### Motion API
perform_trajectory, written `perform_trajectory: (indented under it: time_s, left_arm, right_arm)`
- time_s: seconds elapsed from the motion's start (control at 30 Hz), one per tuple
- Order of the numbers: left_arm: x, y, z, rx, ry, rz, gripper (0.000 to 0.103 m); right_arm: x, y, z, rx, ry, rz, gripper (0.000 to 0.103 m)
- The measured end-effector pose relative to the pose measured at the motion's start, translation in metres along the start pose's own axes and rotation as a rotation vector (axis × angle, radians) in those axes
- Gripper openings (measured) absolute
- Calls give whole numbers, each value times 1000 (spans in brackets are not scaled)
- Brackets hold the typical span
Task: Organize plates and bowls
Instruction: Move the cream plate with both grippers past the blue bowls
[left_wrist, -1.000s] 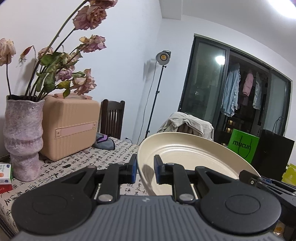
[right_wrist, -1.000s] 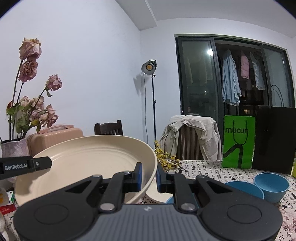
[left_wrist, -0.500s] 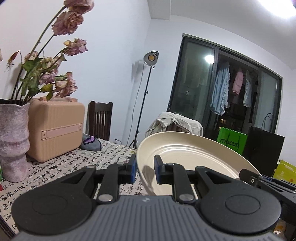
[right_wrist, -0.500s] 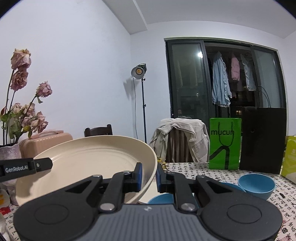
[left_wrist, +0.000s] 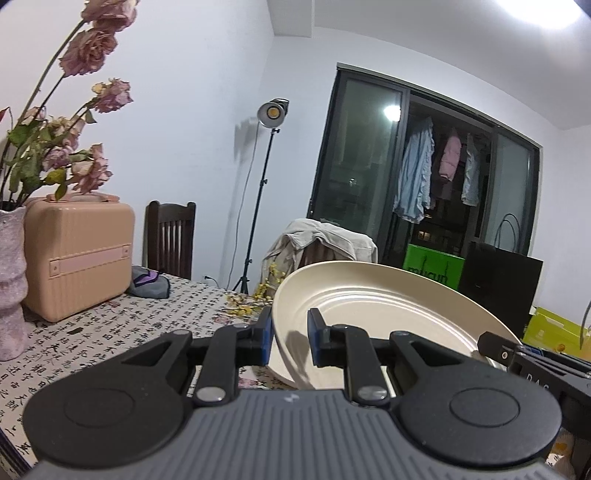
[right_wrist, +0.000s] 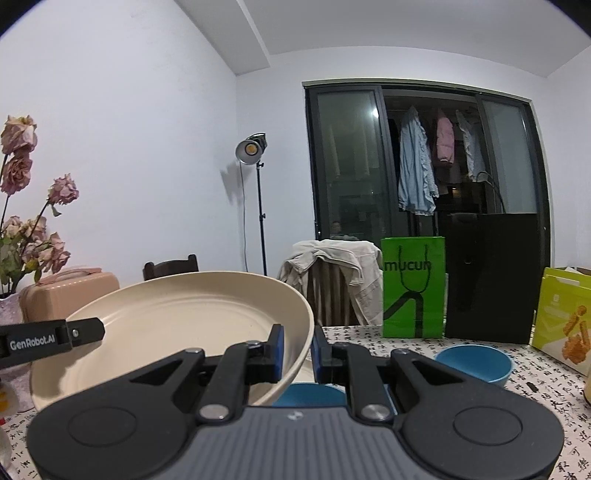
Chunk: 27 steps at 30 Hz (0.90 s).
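A large cream plate hangs level above the patterned table, held at two opposite rims. My left gripper is shut on its left rim, blue pads on either side of the edge. My right gripper is shut on the right rim of the same plate. In the right wrist view, a black finger of the left gripper reaches onto the plate's far side. Two blue bowls stand on the table: one ahead on the right, another partly hidden under the plate and the gripper.
At the left stand a vase of dried roses and a pink case. A green bag, a black bag and a yellow box line the table's far right. Chairs stand behind the table.
Both grippers have carried the plate sideways to the right along the table. The vase and case have slid toward the left edge of view. The grips are unchanged.
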<state>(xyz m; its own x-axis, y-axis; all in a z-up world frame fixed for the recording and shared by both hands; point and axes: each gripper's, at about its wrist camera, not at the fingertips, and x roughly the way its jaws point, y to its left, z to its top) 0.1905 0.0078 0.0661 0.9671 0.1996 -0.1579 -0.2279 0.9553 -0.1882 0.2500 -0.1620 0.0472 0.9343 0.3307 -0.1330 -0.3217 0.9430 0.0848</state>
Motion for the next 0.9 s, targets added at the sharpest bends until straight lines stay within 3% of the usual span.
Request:
perform_trajectory:
  time_s: [0.9]
  left_arm:
    - [6,-33,-29,45,45,-71,19]
  right_arm:
    - [-17,-47,-23,56,21,-66,15]
